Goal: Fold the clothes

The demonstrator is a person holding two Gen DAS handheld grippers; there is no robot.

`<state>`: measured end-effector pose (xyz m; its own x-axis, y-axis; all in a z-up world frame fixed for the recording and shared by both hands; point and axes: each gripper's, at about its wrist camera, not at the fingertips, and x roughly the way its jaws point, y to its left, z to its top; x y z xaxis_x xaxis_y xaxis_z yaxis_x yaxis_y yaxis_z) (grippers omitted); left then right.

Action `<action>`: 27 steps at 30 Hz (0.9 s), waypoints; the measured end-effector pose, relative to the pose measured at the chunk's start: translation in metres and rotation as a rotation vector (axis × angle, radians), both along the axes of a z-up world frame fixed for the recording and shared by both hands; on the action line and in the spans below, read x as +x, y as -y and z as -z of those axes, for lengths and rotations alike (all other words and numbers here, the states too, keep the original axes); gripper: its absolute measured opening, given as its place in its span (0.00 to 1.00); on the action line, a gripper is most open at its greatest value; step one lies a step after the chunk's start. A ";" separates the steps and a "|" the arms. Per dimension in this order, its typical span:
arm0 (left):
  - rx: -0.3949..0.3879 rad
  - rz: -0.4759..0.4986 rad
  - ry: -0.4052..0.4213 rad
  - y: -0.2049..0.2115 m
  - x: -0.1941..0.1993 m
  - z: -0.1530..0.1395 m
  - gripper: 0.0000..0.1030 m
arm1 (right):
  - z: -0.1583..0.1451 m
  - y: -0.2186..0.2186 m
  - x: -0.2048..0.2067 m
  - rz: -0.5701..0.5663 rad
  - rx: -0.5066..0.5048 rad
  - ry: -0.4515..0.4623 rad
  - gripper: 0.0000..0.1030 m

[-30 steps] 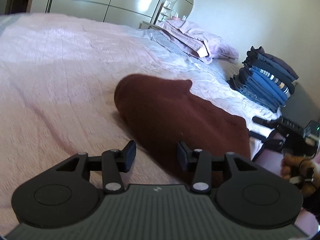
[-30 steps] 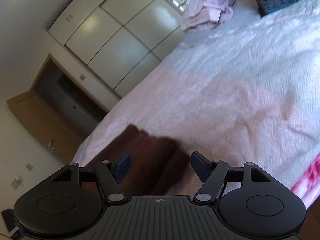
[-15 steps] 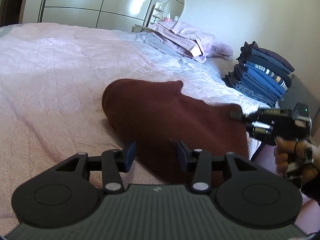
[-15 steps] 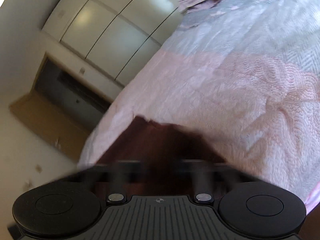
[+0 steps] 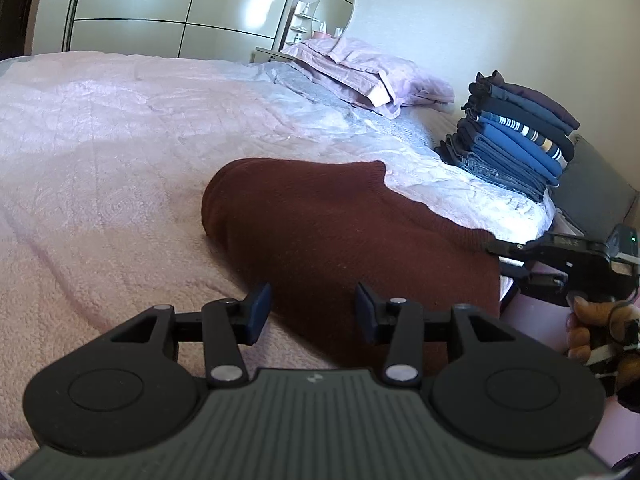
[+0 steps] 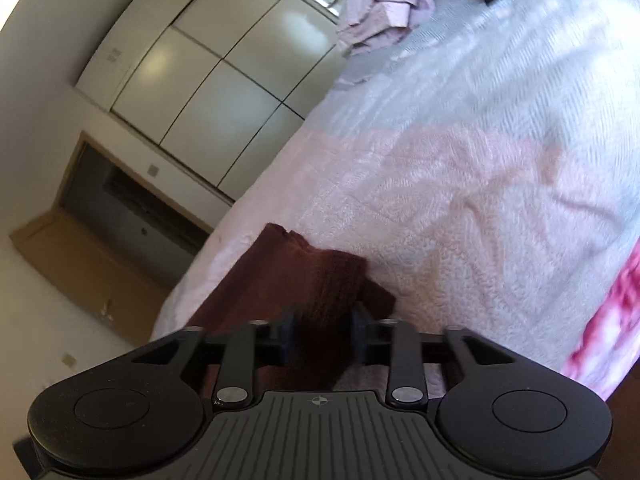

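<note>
A dark maroon knit garment (image 5: pixel 340 232) lies folded on the pink bedspread (image 5: pixel 100 152). My left gripper (image 5: pixel 312 312) hovers open over its near edge, one finger above the fabric and the other above the bedspread, nothing pinched. My right gripper (image 6: pixel 322 334) is at the garment's right edge, and the left wrist view shows it (image 5: pixel 504 259) there in a person's hand (image 5: pixel 592 332). Its jaws are opening, and a raised fold of the maroon garment (image 6: pixel 320 280) stands between the pads.
A stack of folded blue and dark clothes (image 5: pixel 516 148) sits at the bed's far right, with lilac pillows (image 5: pixel 372 80) at the head. White wardrobe doors (image 6: pixel 208 88) and a dark doorway (image 6: pixel 120 208) lie beyond the bed. Pink patterned fabric (image 6: pixel 608 320) shows at the right.
The right gripper has come in from the lower right to the garment's right edge, its jaws now narrower around a fold. The left gripper has stayed put.
</note>
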<state>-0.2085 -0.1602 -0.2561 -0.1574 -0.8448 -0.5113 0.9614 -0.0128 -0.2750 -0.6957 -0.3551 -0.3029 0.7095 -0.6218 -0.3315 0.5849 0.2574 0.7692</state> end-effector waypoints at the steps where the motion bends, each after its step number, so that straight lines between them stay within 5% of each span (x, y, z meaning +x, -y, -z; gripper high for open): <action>1: 0.000 -0.002 -0.003 0.000 0.000 0.001 0.40 | 0.001 -0.002 -0.002 0.000 0.002 -0.011 0.44; 11: -0.026 0.000 0.036 -0.012 0.001 0.000 0.41 | 0.023 0.028 0.015 -0.058 0.092 0.065 0.48; 13: -0.046 0.010 0.076 -0.019 -0.002 -0.002 0.41 | 0.016 0.030 0.018 -0.074 0.081 0.069 0.24; 18: -0.078 0.032 0.172 -0.028 -0.011 -0.003 0.44 | -0.031 0.033 0.036 -0.134 0.012 0.116 0.22; 27: -0.090 -0.026 0.249 -0.017 -0.017 -0.015 0.46 | -0.141 0.068 0.127 -0.325 -0.154 0.260 0.22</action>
<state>-0.2255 -0.1432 -0.2412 -0.0132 -0.8906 -0.4546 0.9996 -0.0003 -0.0285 -0.5683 -0.4233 -0.1617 0.9238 -0.3812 -0.0368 0.2468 0.5190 0.8184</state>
